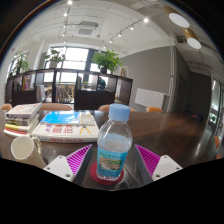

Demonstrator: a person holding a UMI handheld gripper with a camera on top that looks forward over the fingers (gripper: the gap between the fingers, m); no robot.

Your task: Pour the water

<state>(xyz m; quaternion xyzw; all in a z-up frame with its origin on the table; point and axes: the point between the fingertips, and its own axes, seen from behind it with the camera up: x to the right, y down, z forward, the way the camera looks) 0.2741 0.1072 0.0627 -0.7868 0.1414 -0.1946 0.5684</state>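
Observation:
A clear plastic water bottle (114, 140) with a light blue cap and a blue-green label stands upright between my fingers. Its base rests on a round red coaster (98, 174) on the brown table (170, 130). My gripper (112, 153) is open: the magenta pad of the left finger (76, 160) and that of the right finger (148, 158) each stand off the bottle with a gap. A white cup (22, 147) sits on the table to the left of the left finger.
Beyond the left finger lie a flat book (66, 125) and a stack of books (22, 114). Dark chairs (92, 98) and potted plants (106, 62) stand behind the table. Bare table top stretches to the right of the bottle.

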